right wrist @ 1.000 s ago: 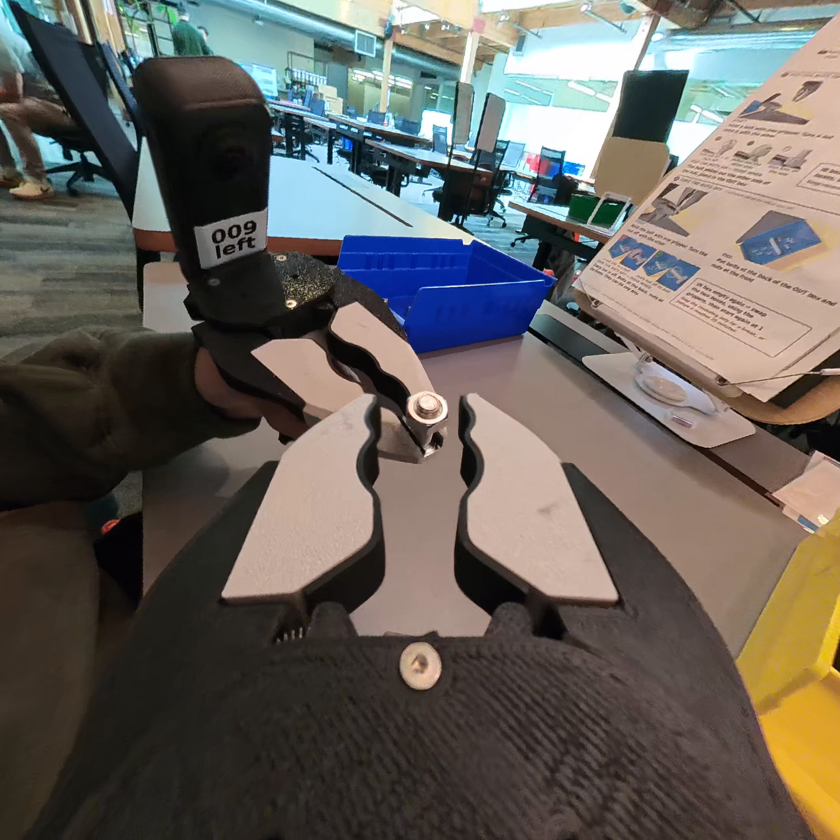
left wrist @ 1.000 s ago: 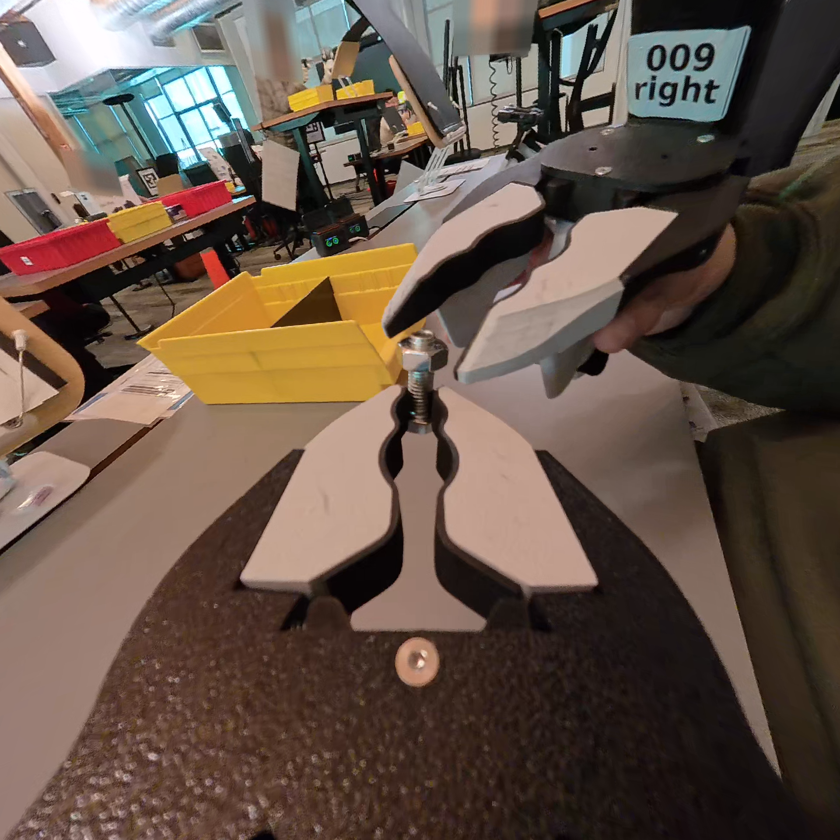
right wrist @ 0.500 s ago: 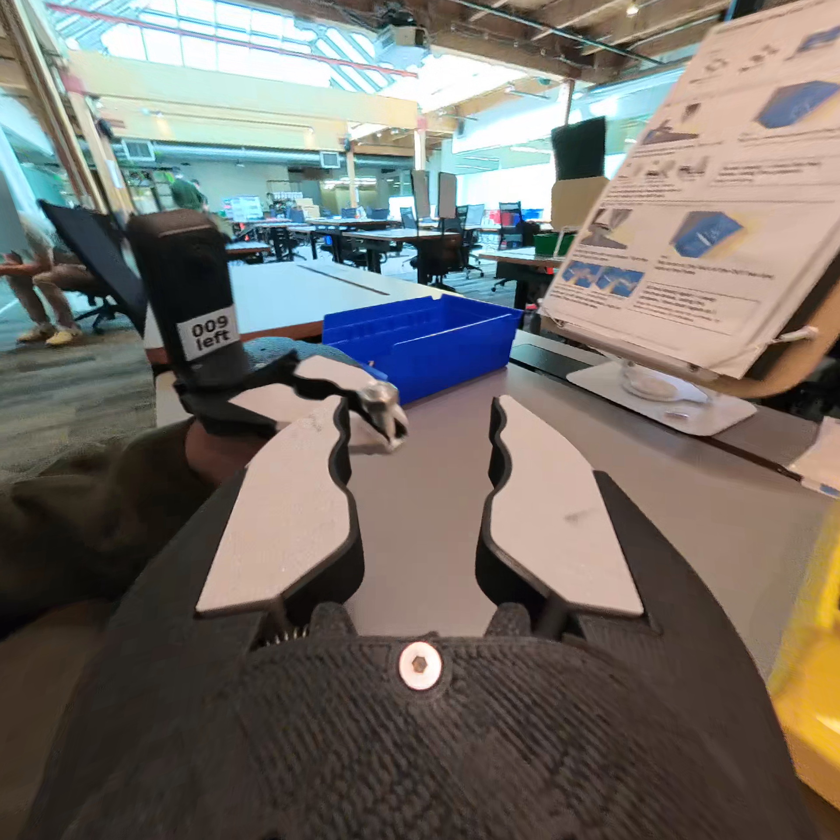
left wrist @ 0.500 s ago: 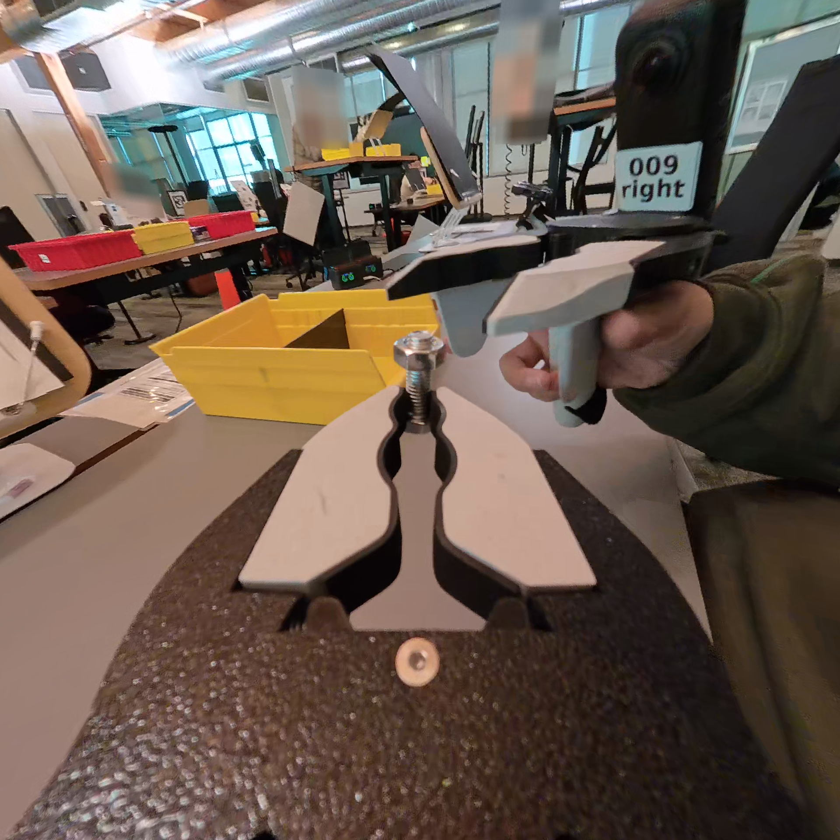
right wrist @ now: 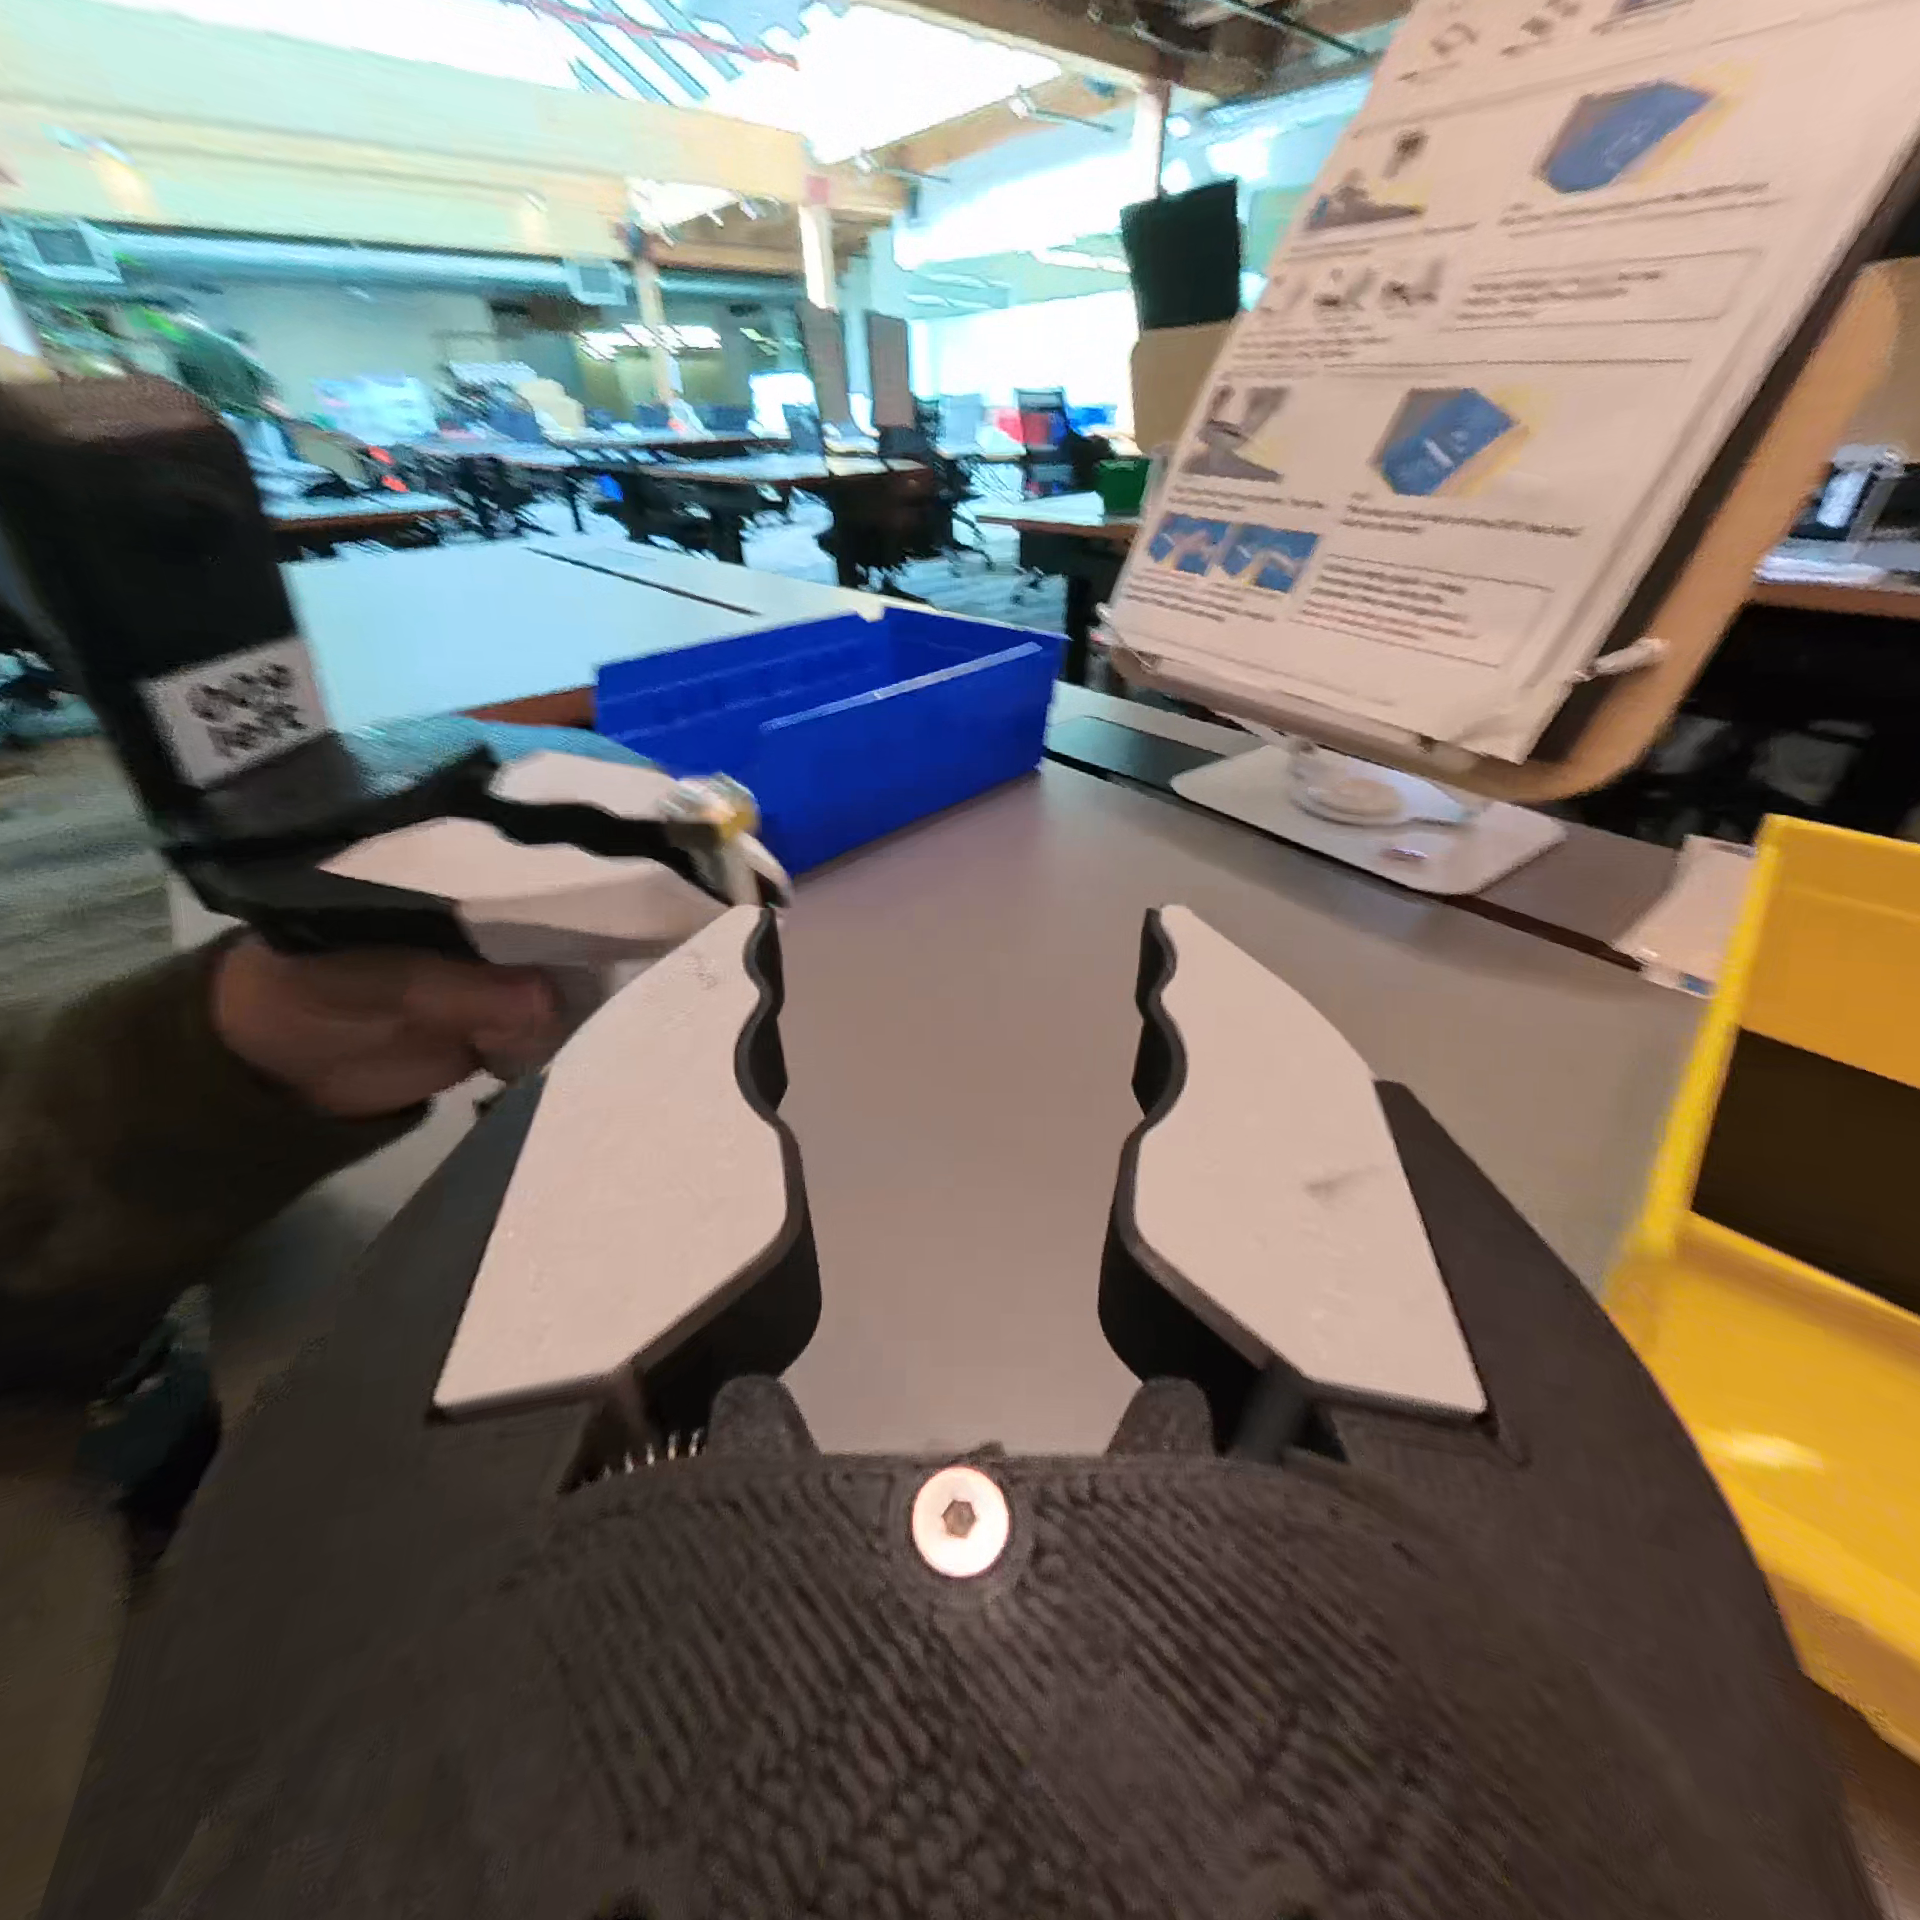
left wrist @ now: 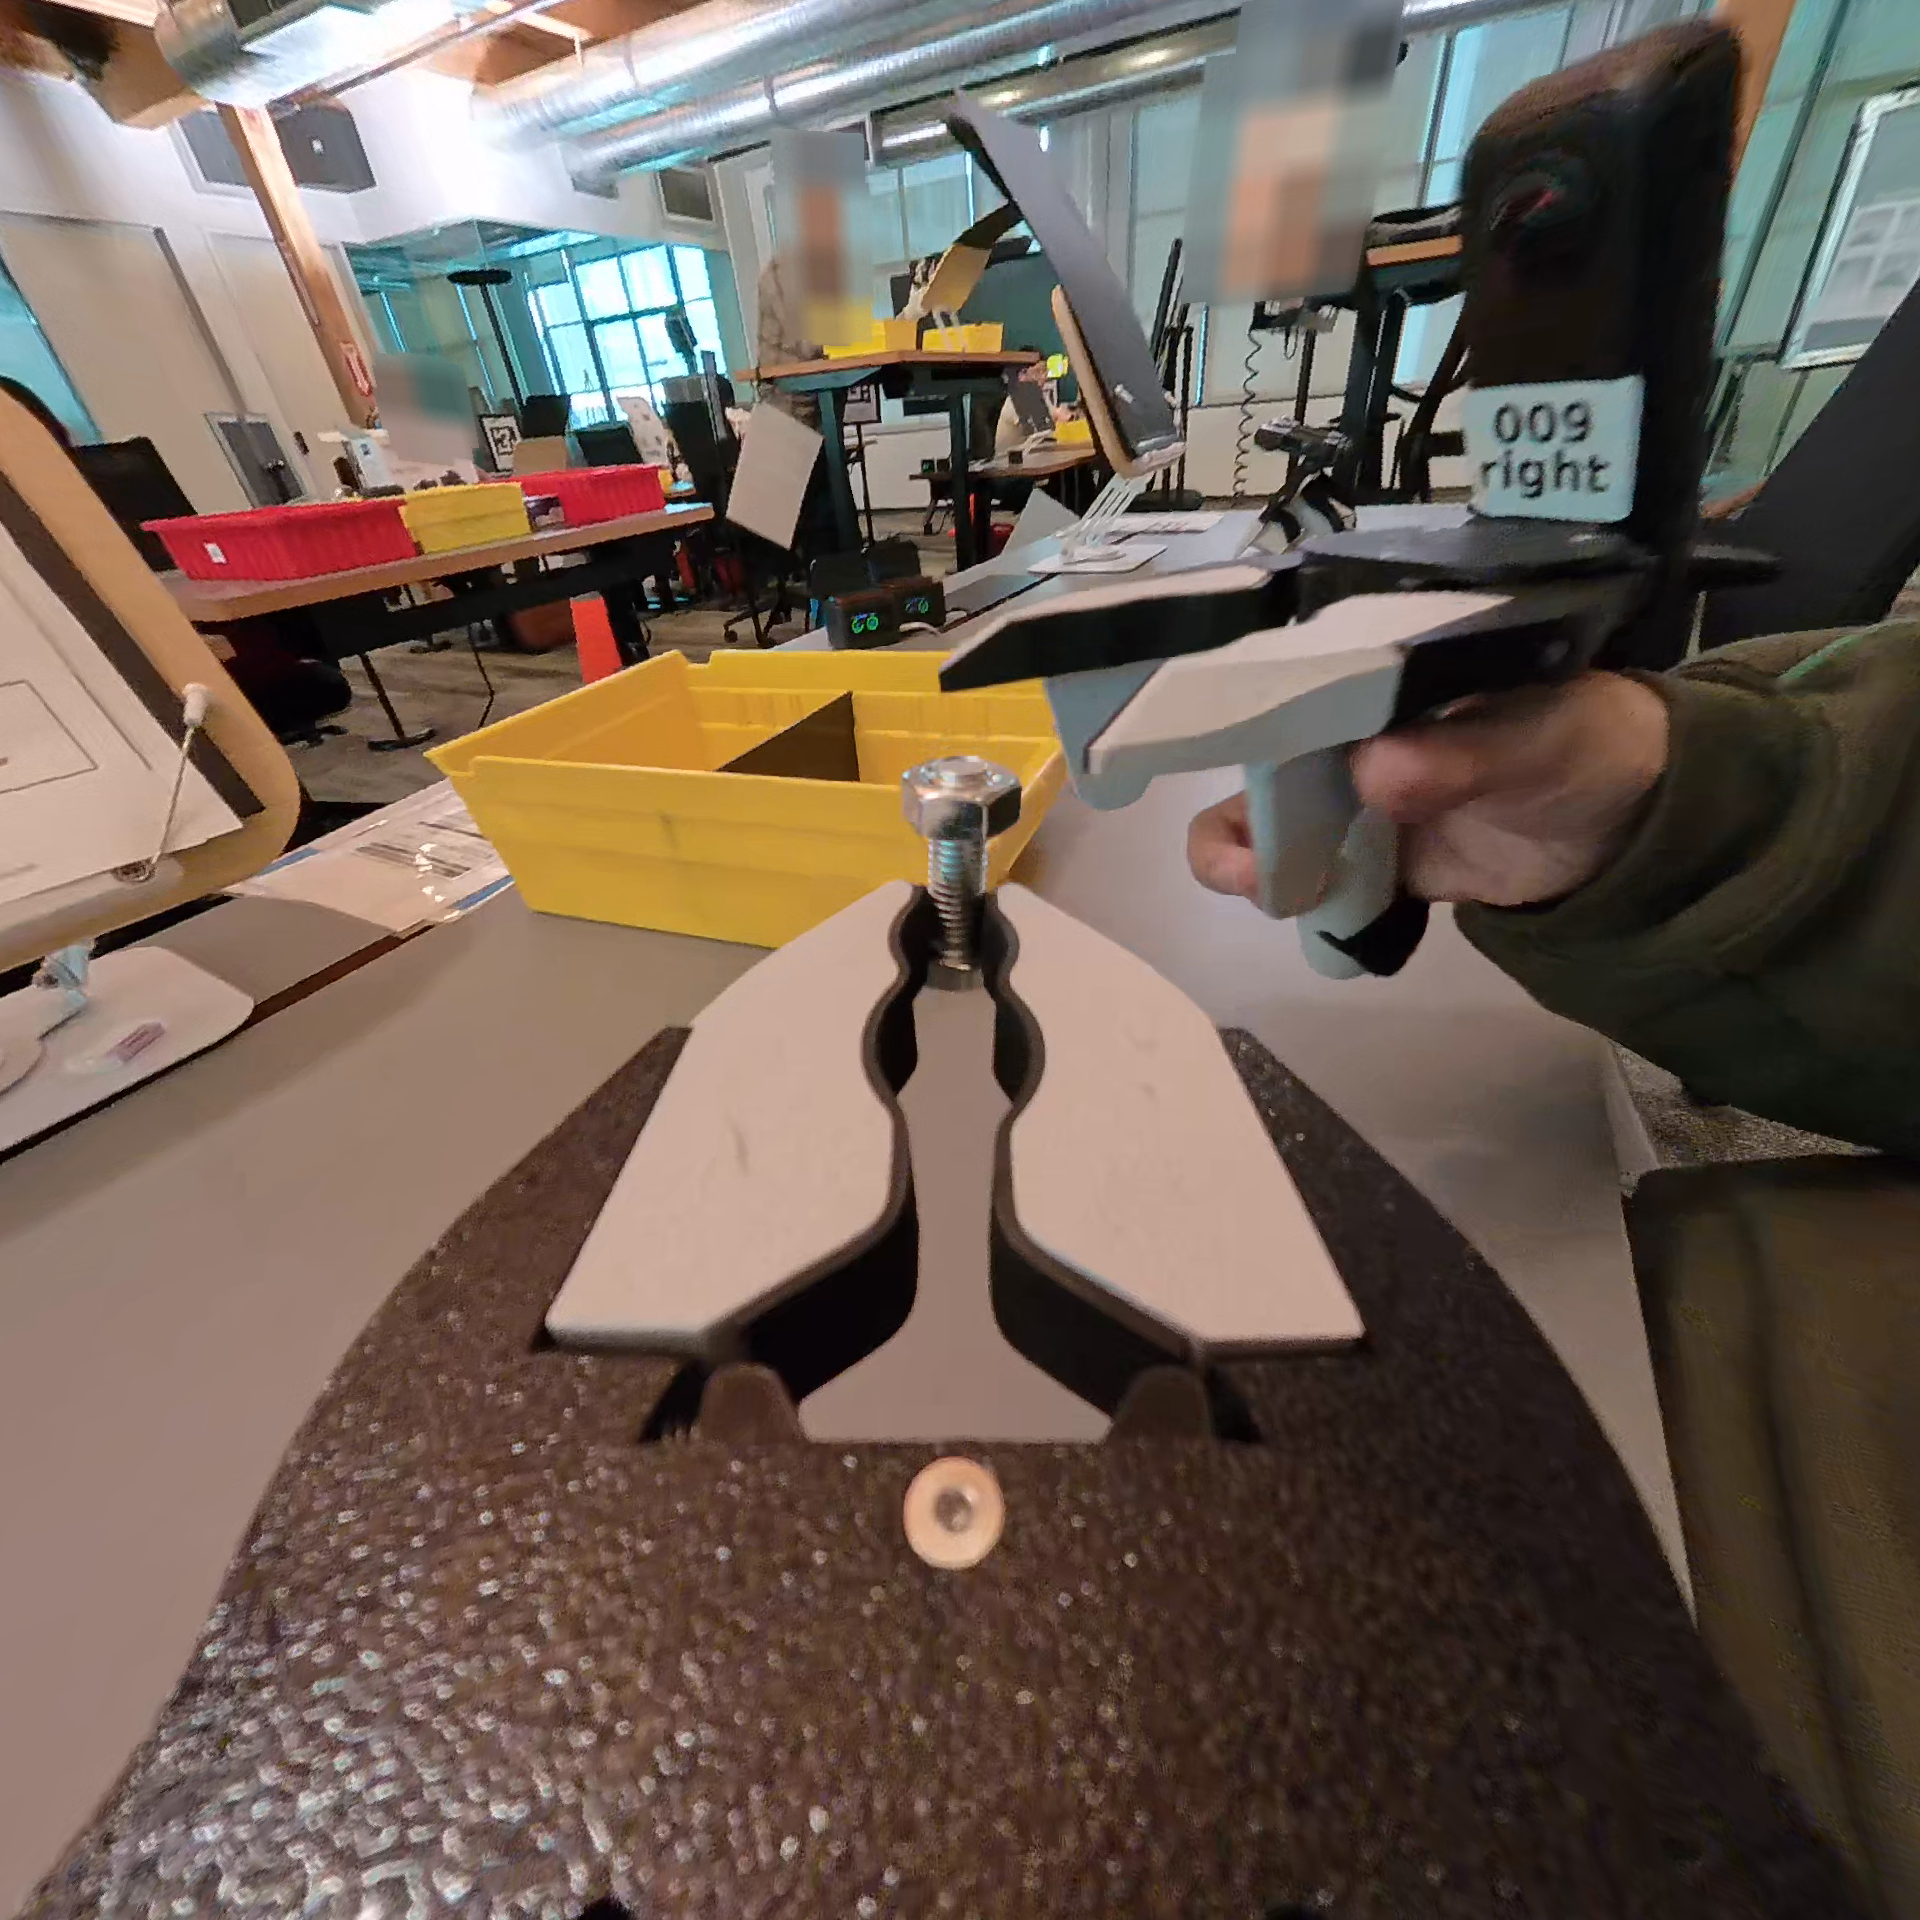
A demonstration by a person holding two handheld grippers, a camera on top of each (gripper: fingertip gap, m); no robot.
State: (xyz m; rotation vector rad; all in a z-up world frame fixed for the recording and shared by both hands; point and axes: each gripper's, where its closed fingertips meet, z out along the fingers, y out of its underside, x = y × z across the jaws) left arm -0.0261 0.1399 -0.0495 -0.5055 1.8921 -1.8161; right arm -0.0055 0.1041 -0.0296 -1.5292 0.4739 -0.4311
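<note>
My left gripper (left wrist: 954,940) is shut on a steel bolt (left wrist: 956,868) that stands upright between its fingertips, with a hex nut (left wrist: 961,798) on its top end. It also shows in the right wrist view (right wrist: 727,847), at the left, with the bolt (right wrist: 717,810) blurred at its tip. My right gripper (right wrist: 961,925) is open and empty above the grey table (right wrist: 966,1039). In the left wrist view the right gripper (left wrist: 1023,696) is held level, up and to the right of the nut, apart from it.
A yellow bin (left wrist: 727,800) stands behind the bolt and shows at the right edge of the right wrist view (right wrist: 1787,1247). A blue bin (right wrist: 831,696) sits farther along the table. A tilted instruction board (right wrist: 1455,416) on a stand is at the right.
My right gripper has lifted away from the nut, moved right and levelled out, with its jaws wider. My left gripper still holds the bolt.
</note>
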